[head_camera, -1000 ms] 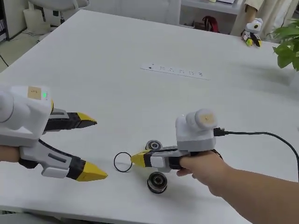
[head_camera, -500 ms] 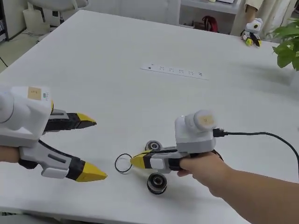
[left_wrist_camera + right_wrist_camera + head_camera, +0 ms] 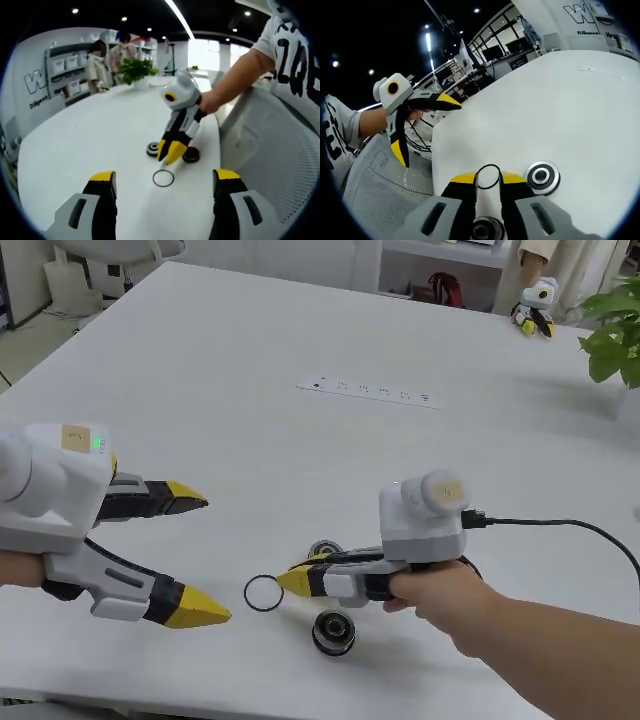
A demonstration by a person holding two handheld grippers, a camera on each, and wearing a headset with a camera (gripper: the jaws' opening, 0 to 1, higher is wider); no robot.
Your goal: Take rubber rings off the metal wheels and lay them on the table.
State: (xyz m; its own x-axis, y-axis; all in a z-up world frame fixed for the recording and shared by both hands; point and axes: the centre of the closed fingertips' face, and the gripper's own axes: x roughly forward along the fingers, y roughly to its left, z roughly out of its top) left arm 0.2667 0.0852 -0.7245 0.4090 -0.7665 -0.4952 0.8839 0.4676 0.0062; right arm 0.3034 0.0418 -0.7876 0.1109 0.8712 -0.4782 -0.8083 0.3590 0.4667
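Note:
A thin black rubber ring [image 3: 262, 593] lies flat on the white table [image 3: 300, 450], just ahead of my right gripper [image 3: 287, 583]. Its jaws stand a narrow gap apart with nothing gripped. In the right gripper view the ring [image 3: 488, 176] sits just past the yellow tips [image 3: 488, 178]. One metal wheel [image 3: 333, 632] lies near the front edge, and another [image 3: 325, 550] is partly hidden behind the right gripper. My left gripper [image 3: 200, 558] hovers wide open to the left of the ring. In its own view, the ring [image 3: 163, 178] and both wheels [image 3: 152, 148] [image 3: 190, 155] lie ahead.
A flat power strip [image 3: 365, 392] is set into the table's middle. A black cable [image 3: 560, 530] trails right from the right gripper. A plant [image 3: 615, 335] stands at the far right edge, and people stand beyond it in the left gripper view.
The ring, tilted at the right gripper's tips half a second ago, now lies flat on the table. The left gripper has stayed put.

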